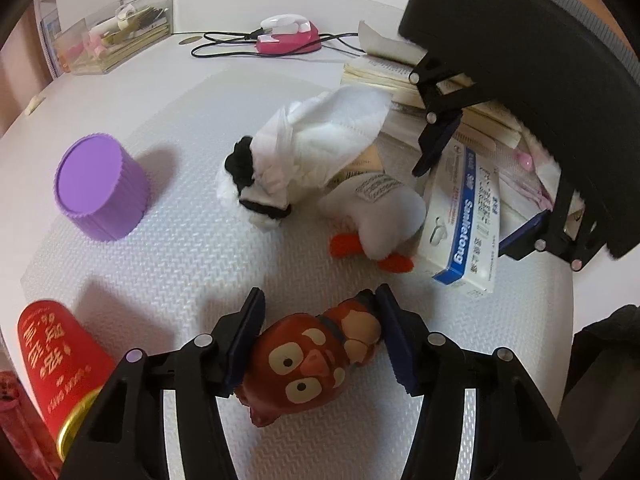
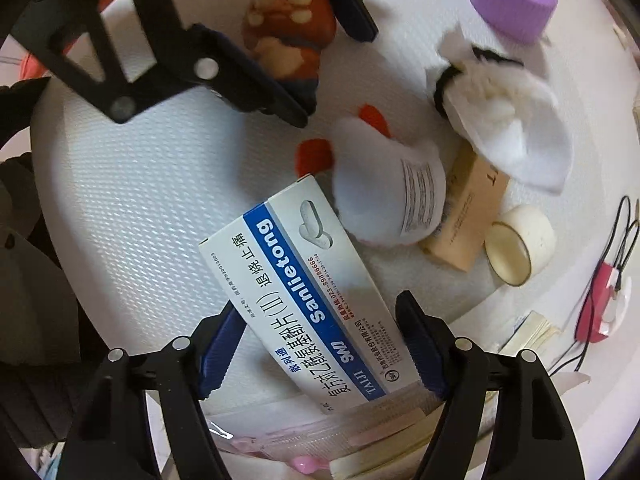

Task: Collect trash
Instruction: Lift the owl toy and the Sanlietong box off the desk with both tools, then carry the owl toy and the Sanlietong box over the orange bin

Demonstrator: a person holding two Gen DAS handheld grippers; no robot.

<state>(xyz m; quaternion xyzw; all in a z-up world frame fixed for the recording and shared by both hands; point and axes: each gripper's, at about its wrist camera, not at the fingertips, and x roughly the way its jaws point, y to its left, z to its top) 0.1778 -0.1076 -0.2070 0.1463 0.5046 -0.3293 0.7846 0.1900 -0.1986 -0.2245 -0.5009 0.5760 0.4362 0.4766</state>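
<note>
A brown owl figurine (image 1: 308, 364) lies on the white textured mat (image 1: 180, 264), and my left gripper (image 1: 320, 292) is shut on it, one pad against its head and the other against its body. From the right wrist view the same left gripper (image 2: 334, 76) straddles the owl (image 2: 288, 28). My right gripper (image 2: 318, 300) points down and is shut on a white and blue medicine box (image 2: 312, 288), gripping its two long edges. A crumpled white tissue (image 1: 320, 136) wrapped with something black lies mid-mat.
A white plush with orange feet (image 1: 384, 216) leans against the box. A purple ribbed cup (image 1: 100, 188) stands left, a red can (image 1: 60, 360) at the near left. A beige carton (image 2: 468, 216), a tape roll (image 2: 520, 244), stacked papers (image 1: 384, 76) and a pink corded device (image 1: 288, 34) are nearby.
</note>
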